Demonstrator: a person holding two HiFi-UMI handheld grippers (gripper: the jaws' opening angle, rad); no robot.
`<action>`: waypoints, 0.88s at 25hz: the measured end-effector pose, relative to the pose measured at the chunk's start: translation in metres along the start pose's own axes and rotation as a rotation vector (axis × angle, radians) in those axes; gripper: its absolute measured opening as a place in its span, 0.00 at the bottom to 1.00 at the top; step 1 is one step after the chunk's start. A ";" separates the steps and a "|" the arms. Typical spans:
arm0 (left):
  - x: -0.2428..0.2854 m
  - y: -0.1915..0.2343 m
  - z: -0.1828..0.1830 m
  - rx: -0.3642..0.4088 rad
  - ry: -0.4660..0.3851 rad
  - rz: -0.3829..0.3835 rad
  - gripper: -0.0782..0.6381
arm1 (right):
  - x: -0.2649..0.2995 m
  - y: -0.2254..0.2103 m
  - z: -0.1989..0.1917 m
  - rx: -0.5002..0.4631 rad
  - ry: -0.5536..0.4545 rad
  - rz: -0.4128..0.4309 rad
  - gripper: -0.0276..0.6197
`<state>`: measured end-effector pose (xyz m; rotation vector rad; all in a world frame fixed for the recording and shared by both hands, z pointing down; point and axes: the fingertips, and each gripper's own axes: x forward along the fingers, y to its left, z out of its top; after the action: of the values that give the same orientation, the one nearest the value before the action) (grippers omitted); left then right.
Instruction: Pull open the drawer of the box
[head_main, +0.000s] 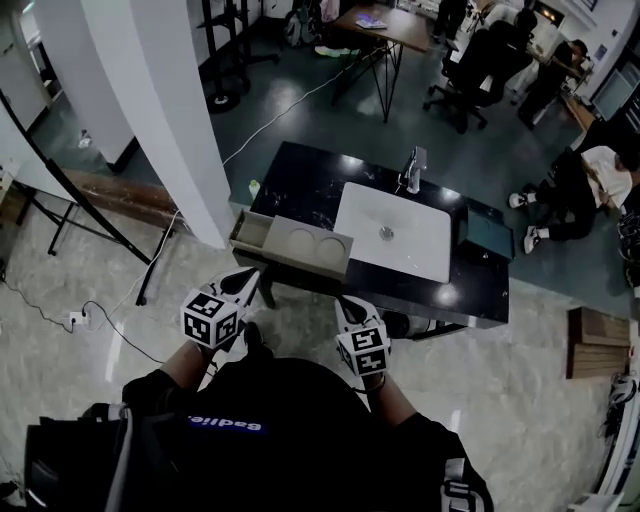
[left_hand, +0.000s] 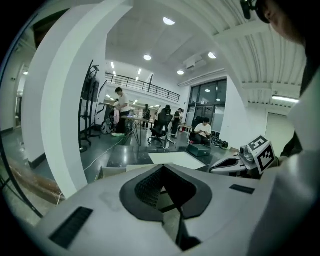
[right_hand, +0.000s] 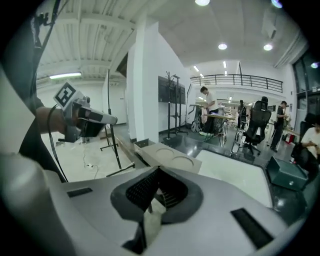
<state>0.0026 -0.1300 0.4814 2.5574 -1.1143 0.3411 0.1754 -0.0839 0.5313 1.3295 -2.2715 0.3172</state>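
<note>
A beige box (head_main: 312, 248) with two round recesses in its top sits at the front left corner of a black table (head_main: 300, 175). Its drawer (head_main: 251, 230) sticks out to the left, showing an empty compartment. Both grippers hang close to my body, short of the table and touching nothing. The left gripper (head_main: 243, 279) is shut with nothing in it, just below the drawer. Further right, the right gripper (head_main: 346, 304) is also shut and empty, below the box's right end. In the right gripper view the box (right_hand: 172, 158) lies ahead of the jaws (right_hand: 159, 170). The left gripper view shows its jaws (left_hand: 162, 168) meeting.
A white mat (head_main: 393, 232) covers the table's middle, with a small grey object (head_main: 413, 170) behind it and a dark green case (head_main: 490, 236) at the right end. A white pillar (head_main: 165, 110) rises left of the table. A black stand leg (head_main: 85, 215) crosses the floor. Seated people are at the far right.
</note>
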 end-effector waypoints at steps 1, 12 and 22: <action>-0.003 -0.009 0.005 0.025 -0.015 0.005 0.11 | -0.007 0.005 0.005 0.004 -0.031 0.010 0.04; -0.026 -0.082 0.040 0.201 -0.140 -0.071 0.11 | -0.068 0.037 0.054 0.059 -0.284 -0.001 0.04; -0.064 -0.092 0.042 0.204 -0.213 -0.198 0.11 | -0.086 0.095 0.102 0.055 -0.418 -0.087 0.04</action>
<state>0.0321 -0.0450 0.4023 2.9125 -0.9240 0.1413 0.0990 -0.0151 0.4039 1.6425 -2.5425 0.0749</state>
